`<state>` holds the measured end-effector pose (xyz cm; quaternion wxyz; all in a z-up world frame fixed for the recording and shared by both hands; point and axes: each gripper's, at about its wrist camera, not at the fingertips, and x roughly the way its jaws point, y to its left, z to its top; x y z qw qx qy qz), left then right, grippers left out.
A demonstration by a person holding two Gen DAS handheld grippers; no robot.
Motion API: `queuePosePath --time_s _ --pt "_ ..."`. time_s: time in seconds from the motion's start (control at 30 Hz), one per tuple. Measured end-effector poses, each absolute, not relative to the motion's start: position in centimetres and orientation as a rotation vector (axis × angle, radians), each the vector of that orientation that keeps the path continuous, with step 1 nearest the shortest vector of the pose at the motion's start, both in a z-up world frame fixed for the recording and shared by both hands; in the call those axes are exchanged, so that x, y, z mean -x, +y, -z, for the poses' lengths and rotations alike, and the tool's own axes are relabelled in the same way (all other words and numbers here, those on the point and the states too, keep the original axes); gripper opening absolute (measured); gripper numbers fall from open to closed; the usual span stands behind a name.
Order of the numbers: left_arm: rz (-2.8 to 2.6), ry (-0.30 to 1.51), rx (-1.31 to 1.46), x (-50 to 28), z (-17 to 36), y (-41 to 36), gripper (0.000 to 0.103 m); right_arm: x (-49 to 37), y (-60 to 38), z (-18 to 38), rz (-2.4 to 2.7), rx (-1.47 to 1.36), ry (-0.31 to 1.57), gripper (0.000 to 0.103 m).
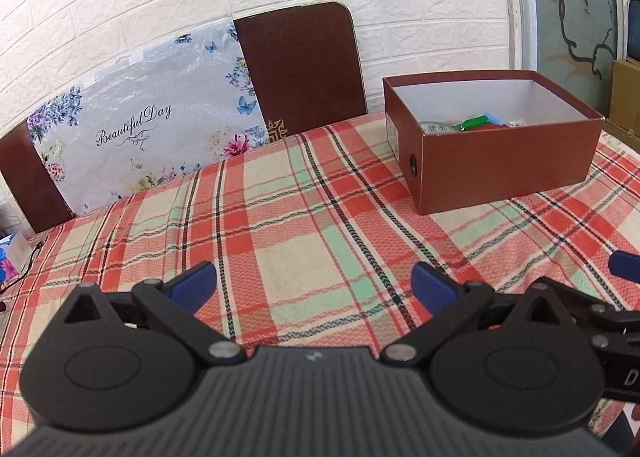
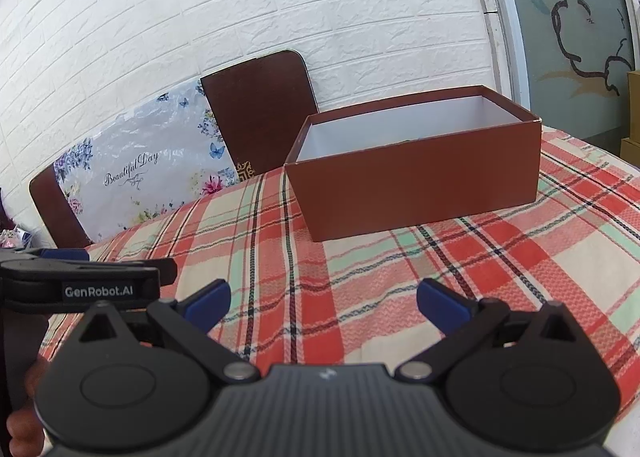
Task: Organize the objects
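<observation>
An open brown cardboard box point(image 1: 504, 161) with a white inside stands on the plaid tablecloth point(image 1: 296, 225) at the far right. Green, red and blue items point(image 1: 476, 124) lie in its bottom. In the right wrist view the box point(image 2: 416, 185) is straight ahead and its contents are hidden by the near wall. My left gripper point(image 1: 314, 283) is open and empty, low over the cloth, well short of the box. My right gripper point(image 2: 323, 303) is open and empty, also short of the box. The left gripper's body point(image 2: 80, 281) shows at the left of the right wrist view.
Two brown chair backs point(image 1: 300, 69) stand behind the table against a white brick wall, with a floral "Beautiful Day" cushion point(image 1: 144, 125) between them. A small blue tissue pack point(image 1: 12, 257) lies at the far left table edge. A glass door point(image 1: 576, 9) is at the right.
</observation>
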<state>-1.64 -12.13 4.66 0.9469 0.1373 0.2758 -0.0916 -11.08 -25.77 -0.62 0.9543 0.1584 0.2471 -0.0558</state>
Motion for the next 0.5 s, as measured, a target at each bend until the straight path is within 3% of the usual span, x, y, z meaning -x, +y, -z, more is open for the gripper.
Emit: queuePosePath --time_s 0.5 --pt "0.183 0.597 -0.295 1.47 -4.05 -12.23 0.103 10.74 -25.55 1.1 0.119 -0.322 0.519 0.103"
